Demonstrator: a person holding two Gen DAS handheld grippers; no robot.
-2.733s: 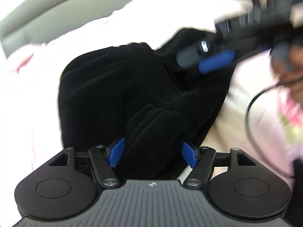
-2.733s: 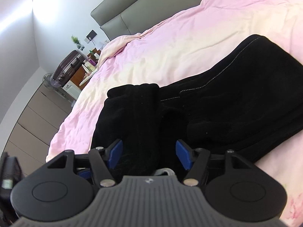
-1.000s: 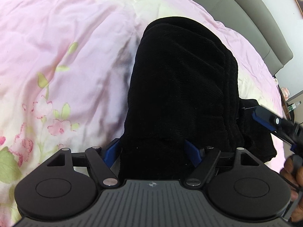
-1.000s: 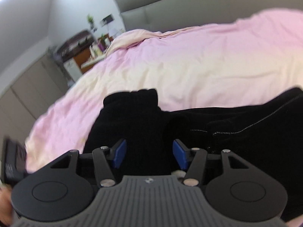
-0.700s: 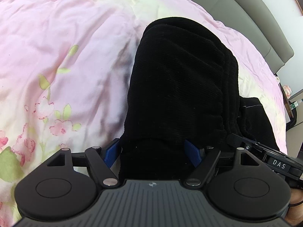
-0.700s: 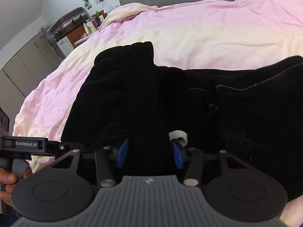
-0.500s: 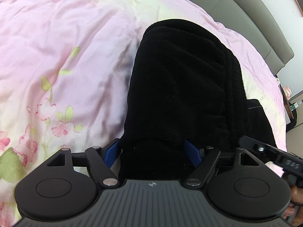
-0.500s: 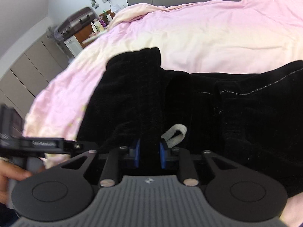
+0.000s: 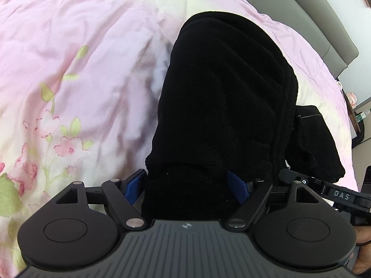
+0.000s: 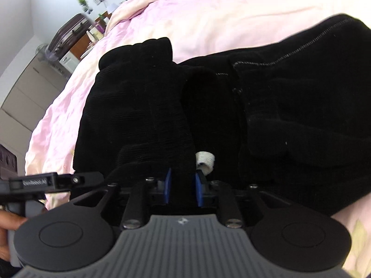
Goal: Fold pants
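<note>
Black ribbed pants (image 9: 222,97) lie bunched on the pink bed, a folded layer stretching away from me. My left gripper (image 9: 187,185) is wide open with a thick fold of the pants edge between its blue pads, not pinched. In the right wrist view the pants (image 10: 289,106) spread to the right, with a white label (image 10: 205,159) showing. My right gripper (image 10: 182,188) is shut on a fold of the pants near that label. The right gripper body (image 9: 334,193) shows at the left view's right edge.
A pink floral duvet (image 9: 69,74) covers the bed. A grey headboard (image 9: 308,16) runs along the far side. A nightstand with a suitcase and bottles (image 10: 76,34) stands beyond the bed's corner. The left gripper body (image 10: 39,183) sits at the right view's left edge.
My right gripper has closed from wide open onto a fold of the pants. The left gripper stays open around the fabric edge, barely moved.
</note>
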